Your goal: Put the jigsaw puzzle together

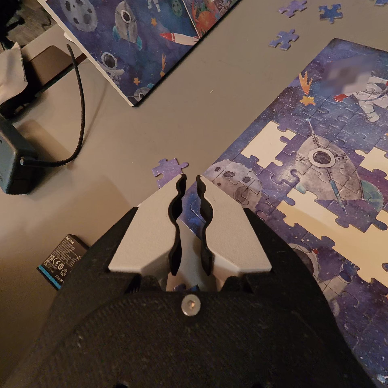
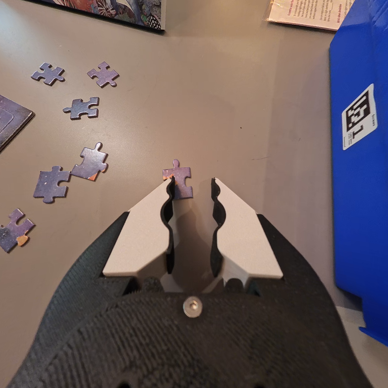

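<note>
The open right gripper (image 2: 192, 178) hovers over a thin, light, flat-lying puzzle piece (image 2: 181, 180) at its 11 o'clock, best pinched by opposite edges; the left gripper (image 1: 191, 175), nearly closed, holds nothing.

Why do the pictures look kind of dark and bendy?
Left wrist view: dim, warm light; the grey table looks brownish, and the black cable casts a soft shadow. A blurred patch covers part of the space-themed puzzle board. Right wrist view: brighter; the wide lens makes the blue plastic bin lean and bulge, and the white gripper fingers shade the table between them.
</note>
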A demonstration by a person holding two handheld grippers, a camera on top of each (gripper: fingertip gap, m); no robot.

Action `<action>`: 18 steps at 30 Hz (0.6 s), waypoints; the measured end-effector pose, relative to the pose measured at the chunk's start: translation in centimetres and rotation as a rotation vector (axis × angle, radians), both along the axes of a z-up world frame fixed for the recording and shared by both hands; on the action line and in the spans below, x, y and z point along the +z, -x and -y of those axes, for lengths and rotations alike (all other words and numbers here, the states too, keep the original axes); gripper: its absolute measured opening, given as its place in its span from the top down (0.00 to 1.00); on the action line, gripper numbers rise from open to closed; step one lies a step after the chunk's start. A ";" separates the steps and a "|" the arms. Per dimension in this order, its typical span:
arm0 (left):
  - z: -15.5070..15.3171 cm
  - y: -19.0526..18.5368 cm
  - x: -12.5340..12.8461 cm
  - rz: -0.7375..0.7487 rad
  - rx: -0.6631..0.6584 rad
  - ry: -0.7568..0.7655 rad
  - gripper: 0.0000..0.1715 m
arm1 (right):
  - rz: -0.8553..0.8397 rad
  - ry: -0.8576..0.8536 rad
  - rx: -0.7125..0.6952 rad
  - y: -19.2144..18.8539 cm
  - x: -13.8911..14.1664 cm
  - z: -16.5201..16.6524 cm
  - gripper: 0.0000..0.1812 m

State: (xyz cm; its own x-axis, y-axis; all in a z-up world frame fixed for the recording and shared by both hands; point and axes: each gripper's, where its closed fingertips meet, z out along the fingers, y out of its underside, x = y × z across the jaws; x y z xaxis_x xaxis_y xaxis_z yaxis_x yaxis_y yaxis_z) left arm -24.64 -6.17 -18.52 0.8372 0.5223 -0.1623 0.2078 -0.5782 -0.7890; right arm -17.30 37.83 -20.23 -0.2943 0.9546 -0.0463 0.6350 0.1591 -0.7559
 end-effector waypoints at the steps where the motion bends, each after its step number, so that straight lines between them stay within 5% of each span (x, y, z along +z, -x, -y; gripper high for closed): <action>1: 0.0 0.0 0.1 0.000 0.001 -0.003 0.95 | 0.000 -0.001 0.000 0.0 0.0 0.0 0.82; 9: 0.0 0.1 0.5 -0.025 0.005 -0.023 0.96 | -0.007 -0.014 -0.007 0.0 0.0 -0.2 0.82; 14: 1.8 1.6 1.1 -0.090 0.074 -0.002 0.97 | -0.009 -0.010 -0.108 -0.2 0.1 -1.2 0.94; 18: 2.4 1.7 2.7 -0.146 0.101 -0.059 0.99 | -0.200 -0.013 -0.124 -0.9 3.0 0.5 1.00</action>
State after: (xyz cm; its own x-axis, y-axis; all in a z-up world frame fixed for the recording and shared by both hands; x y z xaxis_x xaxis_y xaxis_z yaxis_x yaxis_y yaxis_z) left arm -26.38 -8.58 -15.78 0.7494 0.6151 -0.2449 0.1432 -0.5117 -0.8471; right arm -16.41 37.32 -17.18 -0.1769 0.9841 0.0132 0.4885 0.0995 -0.8669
